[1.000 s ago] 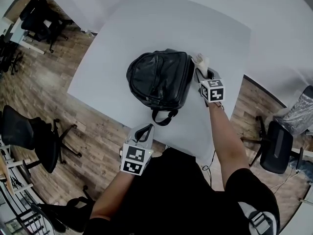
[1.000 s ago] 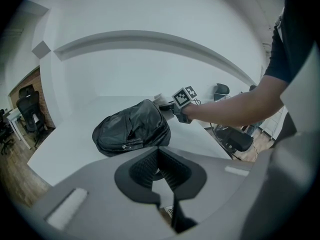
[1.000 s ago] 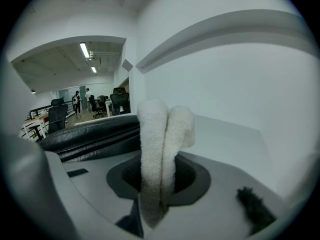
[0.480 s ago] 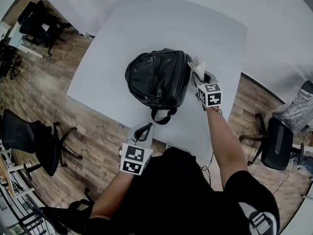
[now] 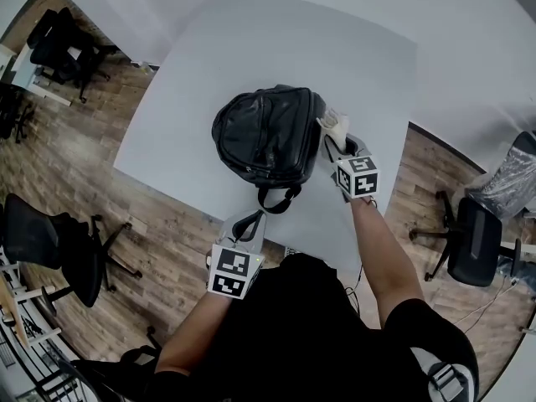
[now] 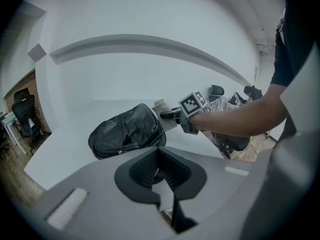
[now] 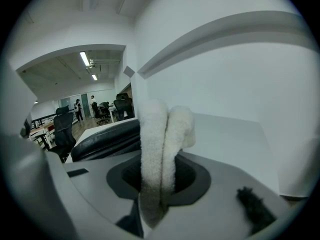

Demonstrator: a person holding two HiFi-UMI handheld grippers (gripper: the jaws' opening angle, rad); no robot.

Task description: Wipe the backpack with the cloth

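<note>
Your right gripper [image 5: 333, 141] has slid in along the table [image 5: 209, 48] toward you and to the left. The cloth [image 5: 335, 124] it carries now sits against the right flank of the black leather backpack [image 5: 266, 132], where a moment ago it stood a little off the bag's far corner. The left gripper [image 5: 245, 227] has stayed put at the near edge of the table, just short of the bag's carry loop [image 5: 276, 199].

In the right gripper view its jaws are clamped on a folded bunch of white terry cloth [image 7: 160, 149], which stands up out of them in two thick folds. The left gripper's jaws are drawn together on nothing.

The main risk is that nothing steadies the backpack. It lies flat and free near the middle of the white tabletop. If you press sideways with the cloth, the whole bag may slide to the left instead of getting wiped. Only a narrow part of the cloth is pinched, so a hard drag over the leather could tug it loose. The loose folds could also roll back and let a bare jaw tip scrape the bag. Wiping over the top, with your left gripper braced against the bag, would likely reduce both risks.
</note>
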